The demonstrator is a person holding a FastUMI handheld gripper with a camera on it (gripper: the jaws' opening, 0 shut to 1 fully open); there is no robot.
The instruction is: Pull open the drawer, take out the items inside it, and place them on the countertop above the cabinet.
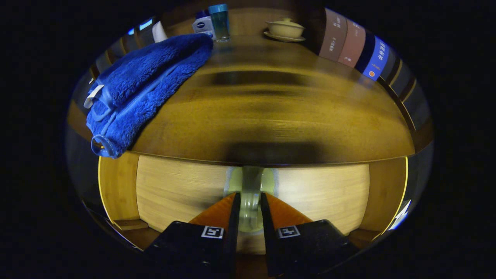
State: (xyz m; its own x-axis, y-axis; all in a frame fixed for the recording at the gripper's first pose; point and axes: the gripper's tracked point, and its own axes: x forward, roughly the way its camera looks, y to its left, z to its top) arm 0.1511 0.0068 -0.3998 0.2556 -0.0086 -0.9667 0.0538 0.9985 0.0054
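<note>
Your gripper [250, 211] has its fingers narrowed onto the drawer's one pale handle [250, 186], just below the countertop [271, 116]. On that countertop: one blue towel [143, 87], two bottles [213, 23], one lidded bowl [285, 28] on a saucer.

A wooden countertop [271, 112] is shown above the cabinet. On its left side a folded blue towel [143, 89] is laid, overhanging the near edge. At the far edge are set 1 blue-capped bottle [220, 21], 1 white container [203, 26] and 1 lidded cup on a saucer [285, 30].
</note>
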